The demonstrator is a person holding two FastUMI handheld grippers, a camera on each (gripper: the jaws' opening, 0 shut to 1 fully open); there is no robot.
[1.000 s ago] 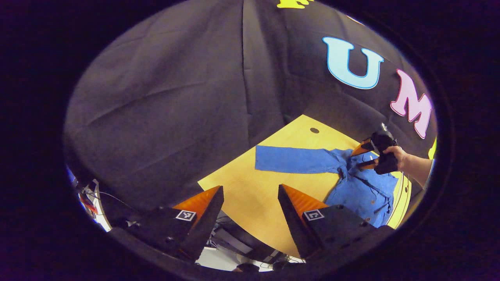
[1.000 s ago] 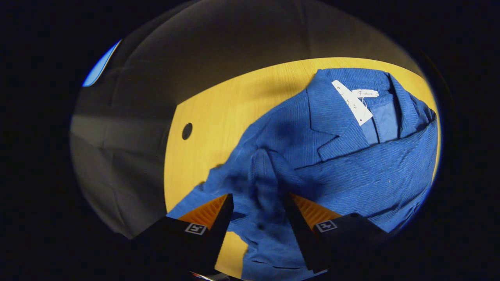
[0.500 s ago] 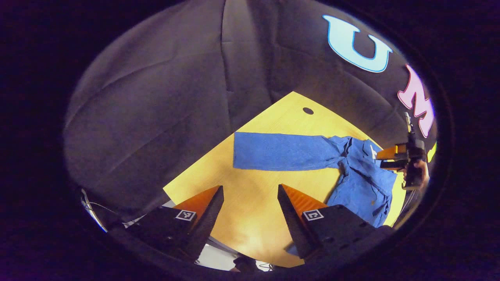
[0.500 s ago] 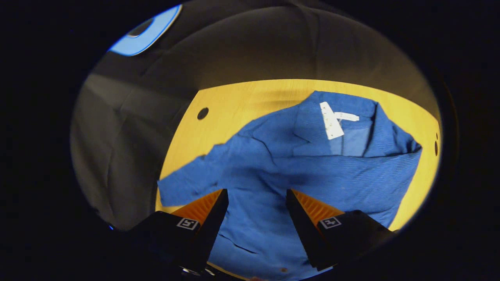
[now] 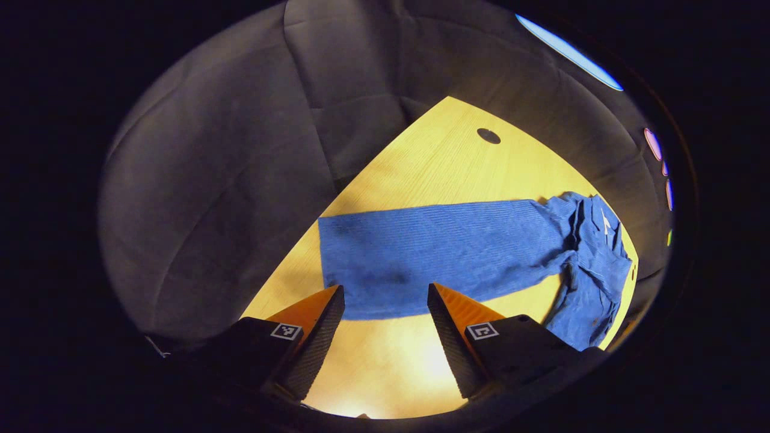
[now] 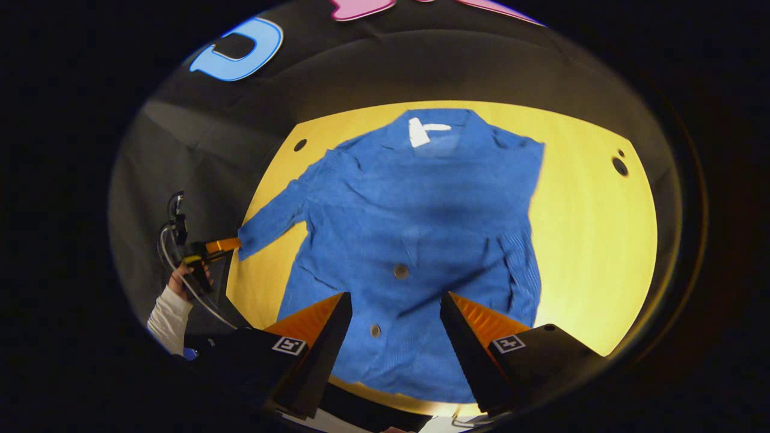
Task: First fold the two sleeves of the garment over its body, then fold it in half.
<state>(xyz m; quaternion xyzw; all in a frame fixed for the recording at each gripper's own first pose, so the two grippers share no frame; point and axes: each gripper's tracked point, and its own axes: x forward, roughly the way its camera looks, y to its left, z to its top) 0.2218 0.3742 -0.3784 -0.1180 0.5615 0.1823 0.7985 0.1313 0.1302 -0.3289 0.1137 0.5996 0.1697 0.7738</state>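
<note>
Both grippers are standing with their fingers spread apart, and nothing is lying between the fingers. In the left gripper view, the left gripper (image 5: 385,307) is hovering above the yellow table (image 5: 445,168), and the blue garment (image 5: 586,258) is lying in front of it and to its right. One sleeve (image 5: 433,252) of the garment is lying flat and straight on the table, and its cuff end is sitting just ahead of the open fingers, almost between the two tips. I cannot tell if the fingers are touching the cloth. The body of the garment is lying crumpled farther off to the right of this gripper. A small dark hole (image 5: 488,135) is showing in the table top, well beyond the sleeve.

In the right gripper view, the right gripper (image 6: 394,313) is hanging over the lower part of the garment, near its hem, and the collar with a white label (image 6: 418,130) is pointing away from the gripper. The other sleeve (image 6: 520,258) is lying folded over the body, ahead of the right finger. Far to the left of this gripper, the left gripper is appearing again, held by a hand (image 6: 187,278) with a white sleeve cuff (image 6: 167,317), and its tips are sitting right at the end of the outstretched sleeve.
</note>
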